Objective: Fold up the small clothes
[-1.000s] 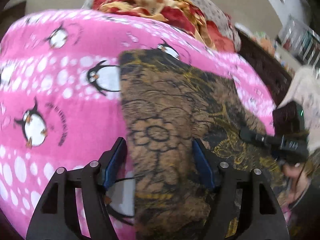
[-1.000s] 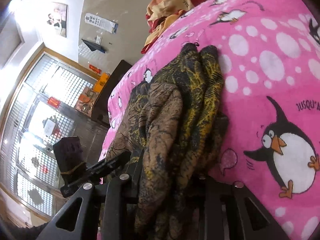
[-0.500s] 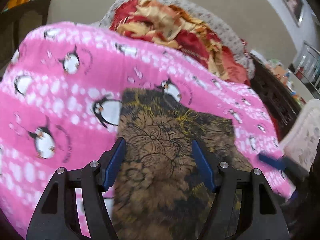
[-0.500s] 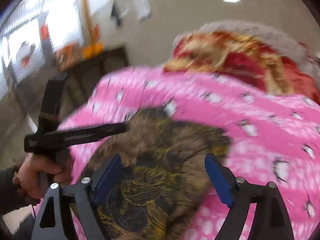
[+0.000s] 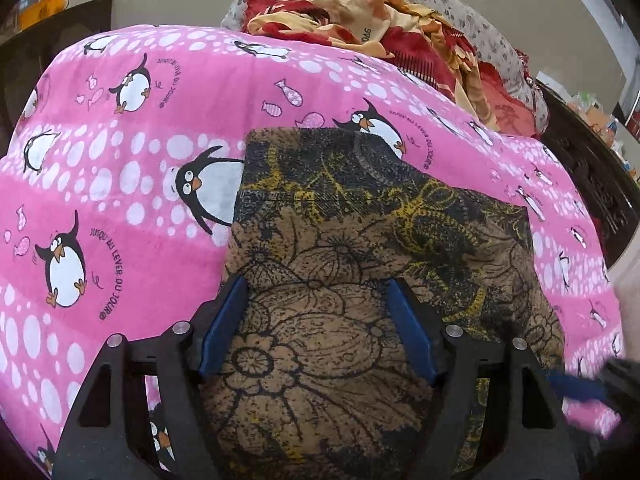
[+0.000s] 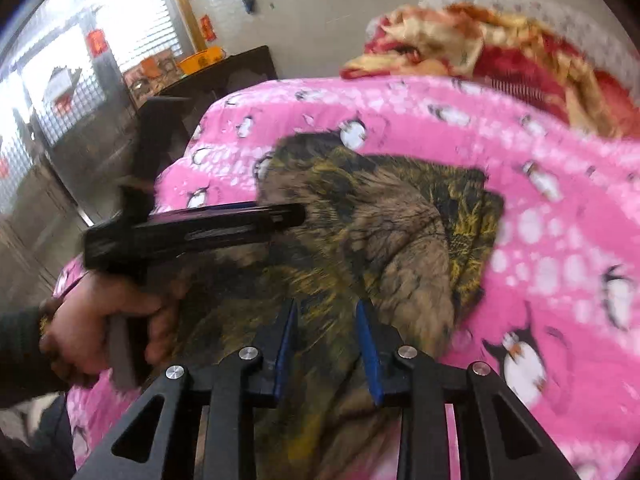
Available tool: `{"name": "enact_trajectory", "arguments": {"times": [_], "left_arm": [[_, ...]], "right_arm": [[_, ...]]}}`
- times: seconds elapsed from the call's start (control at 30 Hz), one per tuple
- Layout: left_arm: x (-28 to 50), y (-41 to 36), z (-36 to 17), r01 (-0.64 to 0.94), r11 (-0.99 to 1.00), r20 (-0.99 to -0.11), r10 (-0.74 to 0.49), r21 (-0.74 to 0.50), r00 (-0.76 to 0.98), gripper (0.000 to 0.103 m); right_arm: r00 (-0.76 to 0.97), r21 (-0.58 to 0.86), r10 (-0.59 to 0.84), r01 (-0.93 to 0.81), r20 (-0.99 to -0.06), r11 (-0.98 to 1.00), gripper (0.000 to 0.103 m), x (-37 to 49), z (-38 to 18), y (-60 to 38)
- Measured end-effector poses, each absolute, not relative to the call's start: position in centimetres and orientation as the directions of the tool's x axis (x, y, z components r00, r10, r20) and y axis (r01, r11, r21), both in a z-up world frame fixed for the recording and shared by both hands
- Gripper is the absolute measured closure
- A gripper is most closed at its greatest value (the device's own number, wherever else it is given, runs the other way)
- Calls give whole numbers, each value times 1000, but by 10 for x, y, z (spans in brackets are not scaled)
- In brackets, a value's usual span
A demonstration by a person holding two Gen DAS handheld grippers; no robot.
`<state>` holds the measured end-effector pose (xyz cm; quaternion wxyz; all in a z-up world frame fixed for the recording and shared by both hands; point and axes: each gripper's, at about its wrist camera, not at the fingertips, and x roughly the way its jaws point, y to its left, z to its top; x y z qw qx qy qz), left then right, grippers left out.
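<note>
My right gripper (image 6: pixel 326 344) is closing, brown patterned garment (image 6: pixel 372 232) bunched between its blue pads. My left gripper (image 5: pixel 316 328) is opening, jaws wide over the same garment (image 5: pixel 360 272). Garment lies on the pink penguin sheet (image 5: pixel 120 208). Beyond the garment, a red-and-yellow blanket (image 5: pixel 360 12).

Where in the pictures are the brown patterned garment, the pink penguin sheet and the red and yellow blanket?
brown patterned garment (image 5: pixel 332 344): left wrist view, on its flower print.
pink penguin sheet (image 5: pixel 224 92): left wrist view, on a bare pink part.
red and yellow blanket (image 6: pixel 452 40): right wrist view, on its crumpled yellow folds.
</note>
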<state>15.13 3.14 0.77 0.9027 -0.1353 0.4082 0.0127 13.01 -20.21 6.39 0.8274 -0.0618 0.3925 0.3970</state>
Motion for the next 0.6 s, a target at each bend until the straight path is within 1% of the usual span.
{"name": "enact_trajectory", "arguments": {"times": [0.07, 0.1, 0.13, 0.17, 0.2, 0.23, 0.27, 0.33, 0.4, 0.43, 0.47, 0.53, 0.57, 0.6], "left_arm": [[150, 33, 7, -133, 961, -738, -93, -242, 668, 30], [149, 34, 8, -133, 961, -737, -95, -244, 670, 30], [146, 35, 8, -132, 959, -734, -99, -250, 672, 30], [145, 35, 8, -130, 958, -730, -104, -256, 675, 30], [143, 36, 9, -129, 957, -727, -105, -259, 678, 30], [138, 35, 10, -132, 958, -726, -101, -256, 680, 30], [138, 35, 13, -129, 959, -727, -99, -252, 679, 30], [141, 35, 24, -110, 959, -726, -120, -261, 677, 30], [152, 32, 40, -76, 952, -702, -164, -298, 693, 30], [161, 28, 47, -65, 955, -700, -164, -288, 695, 30], [172, 24, 50, -65, 961, -713, -154, -270, 684, 30], [202, 14, 44, -83, 976, -773, -105, -199, 626, 30], [217, 10, 36, -89, 986, -808, -64, -142, 585, 24], [225, 8, 29, -80, 990, -824, -49, -114, 565, 22]], "right_arm": [[402, 130, 606, -752, -687, 646, 71, 95, 76, -203], [411, 75, 593, -777, -692, 625, 66, 74, 75, -202], [419, 28, 566, -786, -710, 617, 56, 60, 68, -199], [435, -52, 490, -786, -755, 617, 50, 46, 47, -195], [457, -110, 446, -783, -770, 612, 47, 36, 28, -193], [501, -158, 440, -774, -745, 614, 47, 27, 25, -190], [530, -204, 415, -765, -740, 611, 46, 22, 27, -189], [531, -205, 405, -759, -744, 618, 42, 24, 23, -186], [507, -160, 429, -764, -748, 625, 41, 32, 21, -187], [489, -128, 445, -767, -750, 628, 41, 35, 21, -191], [484, -118, 450, -768, -750, 629, 40, 35, 22, -193], [493, -132, 444, -767, -749, 628, 41, 34, 22, -191], [499, -142, 439, -765, -747, 628, 41, 34, 23, -188], [504, -149, 435, -763, -746, 629, 40, 35, 23, -186]]}}
